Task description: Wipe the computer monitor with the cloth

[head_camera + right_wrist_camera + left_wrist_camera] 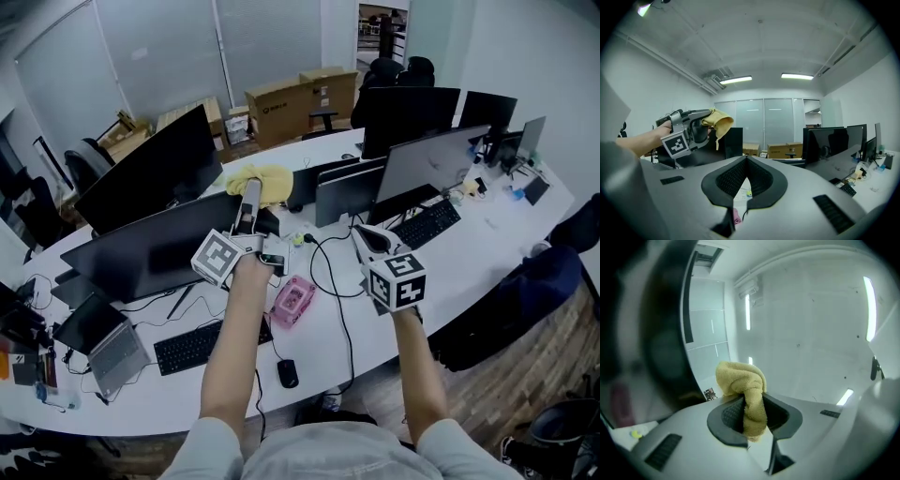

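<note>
Left tongs (751,404): pinching the crumpled yellow terry cloth (740,378), with most of it bunched beyond the tips.
Right tongs (746,158): pressed together on nothing, held over the curved white bench (469,253).
Cloth position: raised near the right end of the wide black flat monitor (141,253), and it looks clear of the screen.
Step in hand: I judge it as bringing the cloth to the screen.
Doing it well: I'd lay the wad flat, keep the hard tips off the screen, and sweep lightly in overlapping strokes.
</note>
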